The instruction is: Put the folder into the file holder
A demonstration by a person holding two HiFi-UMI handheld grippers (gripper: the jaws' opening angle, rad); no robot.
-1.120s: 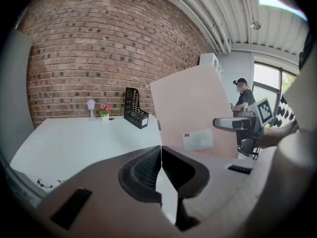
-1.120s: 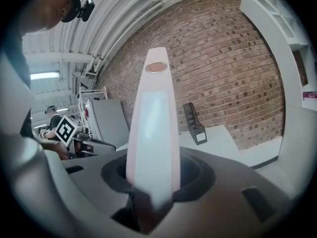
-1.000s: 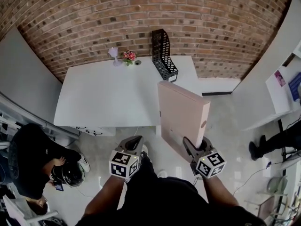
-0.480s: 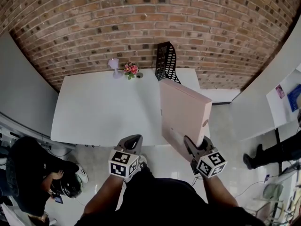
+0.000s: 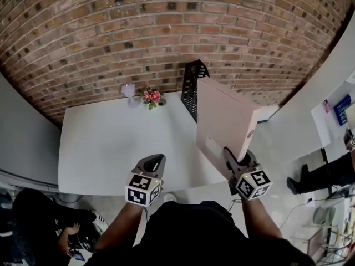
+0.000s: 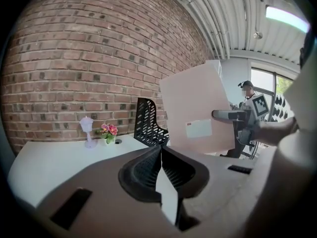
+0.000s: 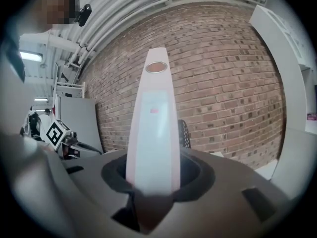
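Brick-backed white table [image 5: 105, 148], file holder [image 5: 192, 85] at twelve o'clock. Right gripper [image 5: 233, 157], forearm stretched forward at five, clamps the upright folder [image 5: 224, 118]. Left gripper [image 5: 155, 160] at seven, jaws closed, empty.

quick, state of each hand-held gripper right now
Left hand-held gripper: closed, empty.
Right hand-held gripper: closed on the pink folder.

Person – black top [image 5: 188, 234], forearms uncovered.
Left gripper [image 5: 156, 159] and right gripper [image 5: 231, 155]: grey-brown moulded shells with dark rectangular slots [image 6: 74, 207].
Fingers [image 6: 143, 170]: black, curved, ribbed.
Left cube [image 5: 143, 189] and right cube [image 5: 253, 183] – white faces, black square markers.
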